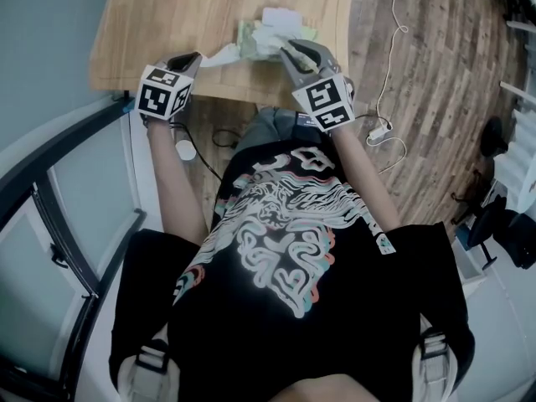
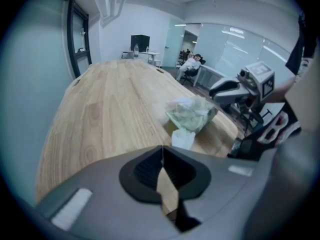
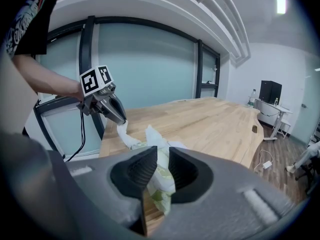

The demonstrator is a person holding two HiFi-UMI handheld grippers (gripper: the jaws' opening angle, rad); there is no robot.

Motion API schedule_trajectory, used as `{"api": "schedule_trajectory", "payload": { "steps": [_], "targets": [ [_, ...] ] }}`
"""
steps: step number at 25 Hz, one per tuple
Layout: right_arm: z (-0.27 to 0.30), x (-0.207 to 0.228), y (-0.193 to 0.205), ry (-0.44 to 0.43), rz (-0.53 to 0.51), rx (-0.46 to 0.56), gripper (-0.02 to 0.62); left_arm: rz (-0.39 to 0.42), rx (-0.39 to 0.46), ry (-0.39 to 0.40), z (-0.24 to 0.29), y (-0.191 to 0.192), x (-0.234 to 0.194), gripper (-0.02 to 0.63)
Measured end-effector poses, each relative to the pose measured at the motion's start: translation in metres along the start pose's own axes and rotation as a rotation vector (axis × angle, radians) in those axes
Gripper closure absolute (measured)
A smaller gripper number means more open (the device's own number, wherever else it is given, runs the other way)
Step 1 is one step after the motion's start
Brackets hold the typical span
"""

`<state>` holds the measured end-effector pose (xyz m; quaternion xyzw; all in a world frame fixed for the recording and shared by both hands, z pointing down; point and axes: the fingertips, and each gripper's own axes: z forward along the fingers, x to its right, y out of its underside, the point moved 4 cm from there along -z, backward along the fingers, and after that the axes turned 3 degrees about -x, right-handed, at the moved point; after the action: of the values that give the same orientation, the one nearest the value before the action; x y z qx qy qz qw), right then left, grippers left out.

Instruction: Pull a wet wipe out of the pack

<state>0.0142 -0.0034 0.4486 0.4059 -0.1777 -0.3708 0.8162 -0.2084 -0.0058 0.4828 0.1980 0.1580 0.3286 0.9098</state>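
The left hand-held gripper is closed on the free end of the wet wipe. In its own view, we see its ribbed black pads meet along a thin seam, with the white sheet just past the tips. The right hand-held gripper is clamped on the pack. In the right gripper view, crinkled green-and-white film fills the gap between that gripper's ridged pads.

The pack lies on the surface, a pale wooden top with visible grain and a rounded corner, close to the edge nearest the person. The wipe is soft, white and creased. It runs as a twisted strip from the top of the pack to the left jaws.

The head view shows both tools together, each carrying a cube with black-and-white square markers, and the strip between them. Only the right gripper view shows the pinch at the left tips from the side. Only the left gripper view shows the pack's rumpled bulk end-on, with the right tool behind it.

In each gripper view, the grey tool body covers the lower half and hides the near edge of the surface. In the head view, the right tool overlaps part of the pack.

Around the work we note:
- a white plug block with its cable on the plank floor;
- a black window frame;
- a distant dark monitor;
- a seated person.
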Motion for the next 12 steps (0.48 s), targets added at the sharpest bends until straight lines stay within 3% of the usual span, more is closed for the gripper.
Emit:
{"api": "schedule_trajectory", "payload": {
  "steps": [5,12],
  "targets": [
    [0.0,0.002,-0.002,0.012,-0.015,-0.002,0.526,0.08,-0.029,0.033,0.008,0.011,0.003,0.612],
    [-0.004,0.008,0.002,0.029,-0.017,-0.013,0.526,0.058,-0.023,-0.024,0.012,0.019,-0.002,0.612]
  ]
}}
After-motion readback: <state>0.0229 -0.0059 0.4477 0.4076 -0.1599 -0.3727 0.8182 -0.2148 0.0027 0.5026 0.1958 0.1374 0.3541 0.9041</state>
